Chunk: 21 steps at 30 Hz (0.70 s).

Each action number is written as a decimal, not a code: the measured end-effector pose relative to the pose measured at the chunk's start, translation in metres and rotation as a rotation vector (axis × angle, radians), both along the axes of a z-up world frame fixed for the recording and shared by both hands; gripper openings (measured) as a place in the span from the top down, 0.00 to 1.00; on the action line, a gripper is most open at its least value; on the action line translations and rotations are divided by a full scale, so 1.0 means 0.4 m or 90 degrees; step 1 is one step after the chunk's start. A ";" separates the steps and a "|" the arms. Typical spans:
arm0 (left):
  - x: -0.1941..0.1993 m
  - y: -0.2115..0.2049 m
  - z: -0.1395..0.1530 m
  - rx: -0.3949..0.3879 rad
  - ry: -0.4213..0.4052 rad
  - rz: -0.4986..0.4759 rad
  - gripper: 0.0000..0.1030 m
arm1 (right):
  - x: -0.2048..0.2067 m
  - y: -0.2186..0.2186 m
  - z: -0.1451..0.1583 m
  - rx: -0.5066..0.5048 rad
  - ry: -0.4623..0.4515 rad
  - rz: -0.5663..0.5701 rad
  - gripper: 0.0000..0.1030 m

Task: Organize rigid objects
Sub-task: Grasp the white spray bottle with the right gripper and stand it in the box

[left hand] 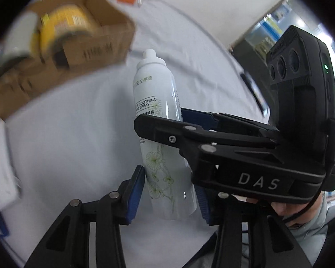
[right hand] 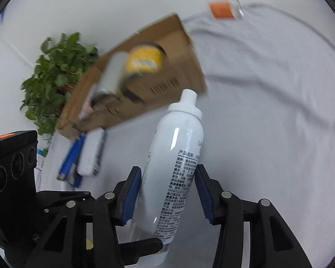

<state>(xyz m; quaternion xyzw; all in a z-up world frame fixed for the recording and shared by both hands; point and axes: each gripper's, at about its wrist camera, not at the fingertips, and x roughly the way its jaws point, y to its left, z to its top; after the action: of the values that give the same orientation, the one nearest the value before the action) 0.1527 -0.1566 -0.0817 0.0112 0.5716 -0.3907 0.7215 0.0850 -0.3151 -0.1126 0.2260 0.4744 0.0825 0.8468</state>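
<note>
1. White cloth covers the table; left of the can sits an open box holding a yellow tin.
2. Spray can stands upright, long axis vertical.
3. Left gripper clamps the can's lower body.
4. Right gripper straddles it; only its left pad appears to touch.
</note>
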 end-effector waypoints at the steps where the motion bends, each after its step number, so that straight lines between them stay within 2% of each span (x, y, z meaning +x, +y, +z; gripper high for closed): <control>1: 0.016 0.003 0.035 -0.007 -0.023 0.014 0.58 | 0.029 0.002 0.047 -0.017 -0.029 0.014 0.55; 3: 0.067 0.004 0.114 -0.029 -0.076 0.048 0.59 | 0.107 -0.001 0.144 -0.046 -0.081 0.040 0.57; 5: 0.136 0.004 0.169 -0.055 -0.101 0.083 0.60 | 0.205 -0.008 0.222 -0.065 -0.112 0.073 0.58; 7: 0.219 -0.002 0.202 -0.068 -0.108 0.115 0.62 | 0.313 -0.005 0.264 -0.096 -0.114 0.110 0.59; 8: 0.260 -0.008 0.208 -0.070 -0.107 0.128 0.67 | 0.354 -0.002 0.271 -0.114 -0.111 0.123 0.59; 9: 0.304 -0.011 0.209 -0.069 -0.103 0.141 0.75 | 0.404 0.000 0.269 -0.137 -0.101 0.131 0.59; 10: 0.348 -0.013 0.203 -0.069 -0.089 0.151 0.93 | 0.444 -0.002 0.262 -0.157 -0.091 0.127 0.59; 12: 0.414 -0.020 0.182 -0.080 -0.050 0.153 0.95 | 0.523 -0.013 0.224 -0.188 -0.065 0.127 0.59; 15: 0.484 -0.033 0.150 -0.059 -0.025 0.162 0.95 | 0.605 -0.041 0.138 -0.177 -0.003 0.111 0.59; 16: 0.500 -0.039 0.136 -0.046 -0.020 0.164 0.95 | 0.615 -0.053 0.130 -0.159 -0.020 0.104 0.59; 18: 0.523 -0.033 0.102 -0.042 0.005 0.172 0.95 | 0.630 -0.071 0.122 -0.140 -0.019 0.101 0.59; 21: 0.516 -0.003 0.101 -0.052 -0.004 0.174 0.93 | 0.644 -0.078 0.115 -0.139 -0.015 0.101 0.59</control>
<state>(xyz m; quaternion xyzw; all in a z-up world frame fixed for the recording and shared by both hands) 0.3589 -0.1578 -0.0414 -0.0944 0.5491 -0.3117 0.7697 0.3426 -0.3462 -0.0666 0.0931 0.4872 0.0998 0.8626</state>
